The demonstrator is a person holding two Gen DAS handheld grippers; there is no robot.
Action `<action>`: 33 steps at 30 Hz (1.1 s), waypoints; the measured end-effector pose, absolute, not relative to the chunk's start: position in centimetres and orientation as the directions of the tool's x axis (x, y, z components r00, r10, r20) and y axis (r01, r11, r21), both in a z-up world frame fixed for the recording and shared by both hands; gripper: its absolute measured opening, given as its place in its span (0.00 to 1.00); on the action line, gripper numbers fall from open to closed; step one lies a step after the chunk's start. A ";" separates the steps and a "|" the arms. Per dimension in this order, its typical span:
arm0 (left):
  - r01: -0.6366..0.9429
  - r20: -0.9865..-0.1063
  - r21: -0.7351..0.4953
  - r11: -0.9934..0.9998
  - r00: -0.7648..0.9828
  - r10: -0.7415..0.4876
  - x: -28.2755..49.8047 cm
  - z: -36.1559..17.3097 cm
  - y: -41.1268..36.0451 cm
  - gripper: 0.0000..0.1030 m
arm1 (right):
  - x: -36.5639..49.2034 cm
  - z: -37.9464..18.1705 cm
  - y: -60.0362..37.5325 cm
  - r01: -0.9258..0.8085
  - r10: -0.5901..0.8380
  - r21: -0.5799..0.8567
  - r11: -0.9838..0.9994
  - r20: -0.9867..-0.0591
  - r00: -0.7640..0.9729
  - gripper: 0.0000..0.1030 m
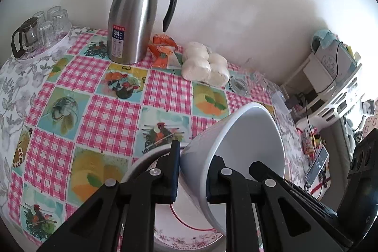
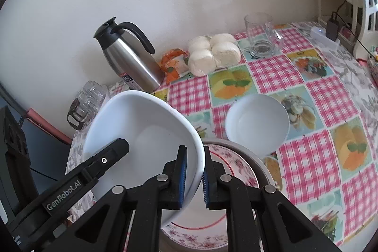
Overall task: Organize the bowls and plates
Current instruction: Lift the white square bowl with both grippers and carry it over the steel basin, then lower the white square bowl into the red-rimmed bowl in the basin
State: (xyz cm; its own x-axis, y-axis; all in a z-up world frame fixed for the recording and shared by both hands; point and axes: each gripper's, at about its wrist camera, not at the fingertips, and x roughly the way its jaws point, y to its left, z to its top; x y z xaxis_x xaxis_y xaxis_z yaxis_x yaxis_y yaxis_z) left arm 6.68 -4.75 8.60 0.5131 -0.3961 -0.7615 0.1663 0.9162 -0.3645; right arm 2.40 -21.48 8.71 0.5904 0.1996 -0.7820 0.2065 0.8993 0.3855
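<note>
A white bowl (image 1: 238, 148) is held tilted above a floral plate (image 1: 189, 233). My left gripper (image 1: 192, 171) is shut on its rim, one finger inside and one outside. In the right wrist view the same bowl (image 2: 144, 134) is also clamped at its rim by my right gripper (image 2: 195, 171), and the left gripper's finger (image 2: 104, 162) reaches into it from the left. The floral plate (image 2: 234, 167) lies under the bowl. A second white bowl (image 2: 257, 124) stands upright on the table just beyond the plate.
A steel thermos jug (image 1: 134, 15), an orange packet (image 1: 163, 49) and wrapped white buns (image 1: 205, 65) stand along the wall. A tray of glasses (image 1: 40, 34) is at far left. A clear glass mug (image 2: 259, 34) stands beyond the second bowl. A shelf (image 1: 330, 77) is at right.
</note>
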 end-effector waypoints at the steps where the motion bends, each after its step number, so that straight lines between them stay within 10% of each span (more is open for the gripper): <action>1: 0.169 -0.763 -0.361 0.917 0.513 -0.395 6.5 8.6 -4.9 0.17 | 2.2 8.6 -21.6 0.208 0.205 0.392 0.896 -0.782 0.589 0.12; 33: 0.205 -0.839 -0.283 0.937 0.420 -0.345 4.3 5.2 -7.9 0.17 | 0.1 5.9 -24.1 0.259 0.231 0.413 0.873 -0.819 0.525 0.13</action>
